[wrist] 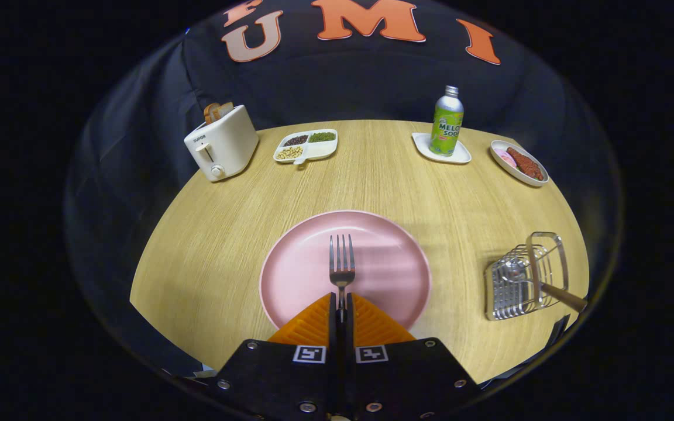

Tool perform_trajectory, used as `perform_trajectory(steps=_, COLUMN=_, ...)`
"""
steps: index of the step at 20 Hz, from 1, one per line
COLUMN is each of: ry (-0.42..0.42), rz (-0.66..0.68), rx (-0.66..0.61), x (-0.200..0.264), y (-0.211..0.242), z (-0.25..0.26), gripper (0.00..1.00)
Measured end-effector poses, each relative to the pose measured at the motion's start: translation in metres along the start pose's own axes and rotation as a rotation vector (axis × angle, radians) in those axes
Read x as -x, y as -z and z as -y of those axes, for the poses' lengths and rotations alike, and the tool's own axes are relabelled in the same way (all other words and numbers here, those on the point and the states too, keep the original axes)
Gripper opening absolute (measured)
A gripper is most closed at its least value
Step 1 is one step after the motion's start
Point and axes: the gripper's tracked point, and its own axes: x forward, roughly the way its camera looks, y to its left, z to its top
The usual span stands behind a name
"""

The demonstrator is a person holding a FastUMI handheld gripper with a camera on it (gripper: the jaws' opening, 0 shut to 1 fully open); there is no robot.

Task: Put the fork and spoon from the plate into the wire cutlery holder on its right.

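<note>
A: Any writing to read?
B: The white toaster (pixel 223 146) says SUPOR, with toast in its slot. I won't read the green soda bottle (pixel 447 121), which stands on a small white tray (pixel 457 155).
A: Containers?
B: A white dish (pixel 308 146) with 3 compartments holds dark beans, green beans and pale beans. An oval dish (pixel 518 164) near the bottle holds pink and red food. The wire cutlery holder (pixel 524 275) lies right of the plate on the wooden worktop (pixel 208 245), with a wooden-handled utensil (pixel 559 295) in it.
A: And the fork?
B: The steel fork (pixel 341 263), 4 tines pointing away, lies over the pink plate (pixel 302 275). The gripper (pixel 341 310) has its jaws pressed narrow on the fork's handle.
</note>
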Motion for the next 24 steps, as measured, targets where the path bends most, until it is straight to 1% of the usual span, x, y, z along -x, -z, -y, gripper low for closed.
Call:
perform_trajectory(steps=7, ry=0.035, rz=-0.014, rx=-0.024, x=0.054, y=-0.021, z=0.071, gripper=0.04)
perform_trajectory(steps=11, ry=0.086, rz=-0.039, rx=-0.022, x=0.081, y=-0.024, z=0.117, gripper=0.04)
perform_trajectory(steps=14, ry=0.142, rz=-0.055, rx=0.008, x=0.098, y=-0.022, z=0.150, gripper=0.04)
perform_trajectory(steps=16, ry=0.171, rz=-0.065, rx=0.036, x=0.107, y=-0.023, z=0.168, gripper=0.04)
perform_trajectory(steps=20, ry=0.199, rz=-0.112, rx=0.059, x=0.118, y=-0.024, z=0.195, gripper=0.04)
perform_trajectory(steps=24, ry=0.185, rz=-0.171, rx=0.047, x=0.115, y=-0.017, z=0.203, gripper=0.04)
